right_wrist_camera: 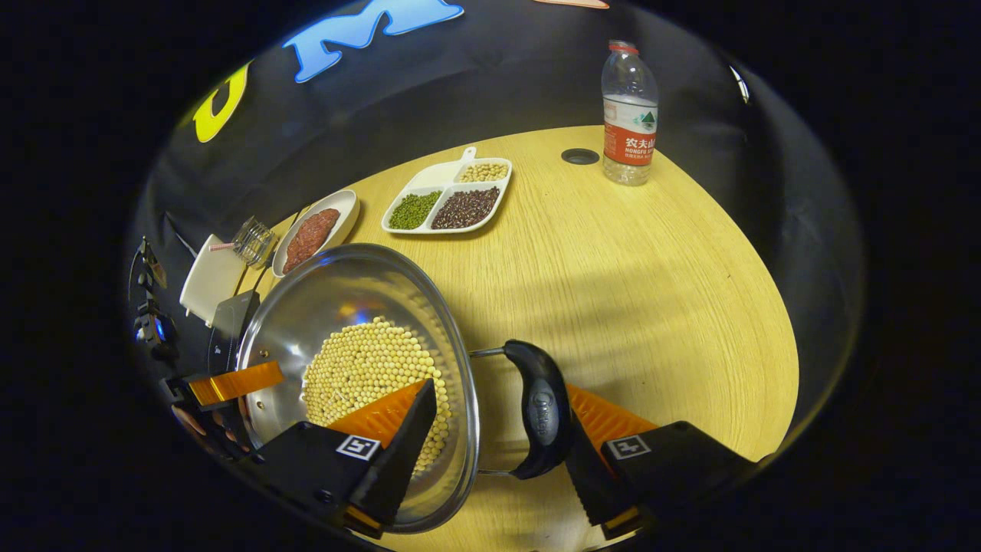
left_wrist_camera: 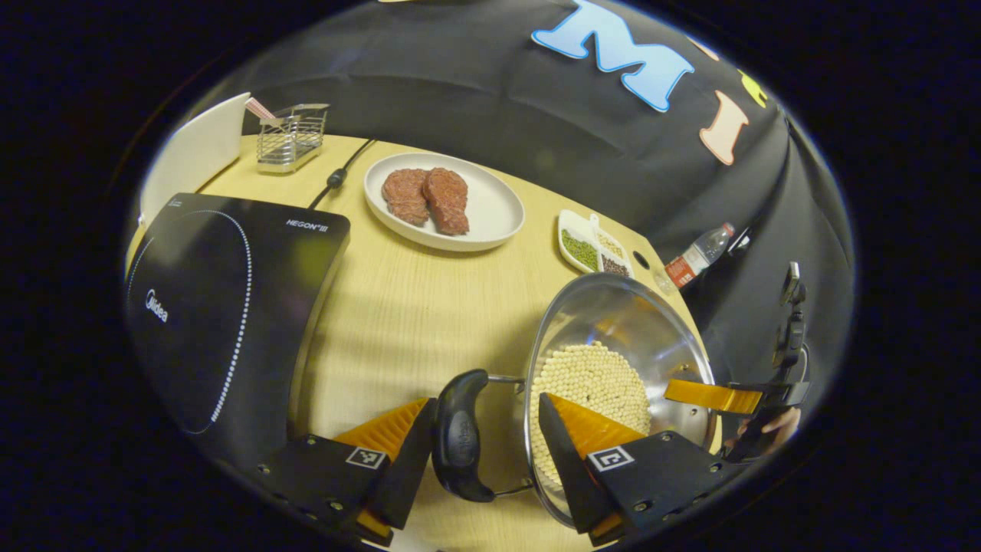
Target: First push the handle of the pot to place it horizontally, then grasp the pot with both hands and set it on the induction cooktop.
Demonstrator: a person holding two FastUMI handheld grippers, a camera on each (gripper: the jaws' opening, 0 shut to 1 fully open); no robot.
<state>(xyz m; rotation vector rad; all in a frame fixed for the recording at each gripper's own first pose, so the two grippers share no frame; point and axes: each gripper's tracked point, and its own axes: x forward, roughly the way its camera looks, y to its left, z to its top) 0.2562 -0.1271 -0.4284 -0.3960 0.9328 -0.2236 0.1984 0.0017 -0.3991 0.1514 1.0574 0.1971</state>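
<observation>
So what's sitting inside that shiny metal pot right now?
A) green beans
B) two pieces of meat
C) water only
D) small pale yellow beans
D: the pot holds a heap of small pale yellow beans in its bottom; the meat lies on a white plate farther back on the table.

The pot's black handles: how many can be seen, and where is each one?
2. One handle sits on the pot's cooktop side, between the left tongs. The other handle sits on the opposite side, between the right tongs.
</observation>
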